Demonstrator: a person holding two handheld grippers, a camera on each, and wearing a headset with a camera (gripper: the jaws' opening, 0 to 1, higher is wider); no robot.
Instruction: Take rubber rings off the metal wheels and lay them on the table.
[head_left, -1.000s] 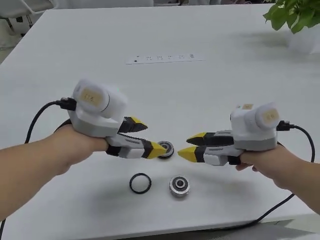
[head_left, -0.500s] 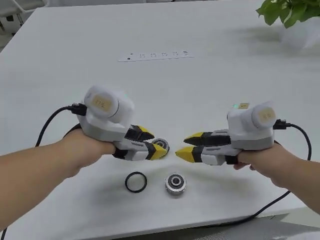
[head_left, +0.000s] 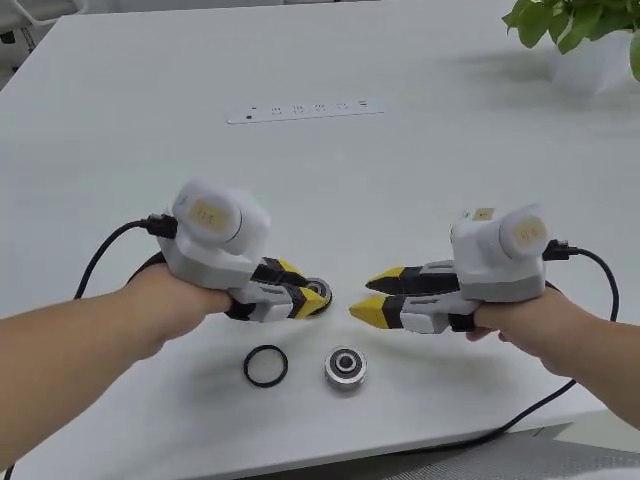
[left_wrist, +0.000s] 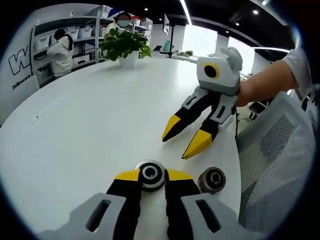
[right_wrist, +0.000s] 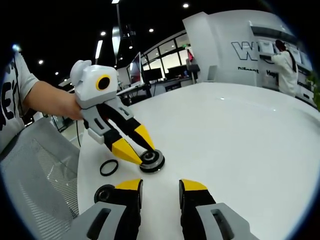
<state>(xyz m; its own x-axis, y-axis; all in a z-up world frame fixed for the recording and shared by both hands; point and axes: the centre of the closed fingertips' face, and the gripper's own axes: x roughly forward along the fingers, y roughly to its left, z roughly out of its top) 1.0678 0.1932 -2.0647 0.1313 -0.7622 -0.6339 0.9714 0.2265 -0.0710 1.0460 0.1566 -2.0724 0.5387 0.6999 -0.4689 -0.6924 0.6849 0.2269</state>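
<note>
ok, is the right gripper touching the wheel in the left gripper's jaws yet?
Apart. The head view shows bare table between the right gripper tips and the wheel clamped in the left gripper.

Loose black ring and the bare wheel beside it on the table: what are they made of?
Loose ring: looks like rubber, being matte black and thin with no glint. Bare wheel: likely steel or a similar metal, with a bright silvery rim catching highlights and a darker hub. The exact alloy can't be told.

Jaws of the left gripper hide part of the wheel. The head view's top edge cuts off the plant.
</note>
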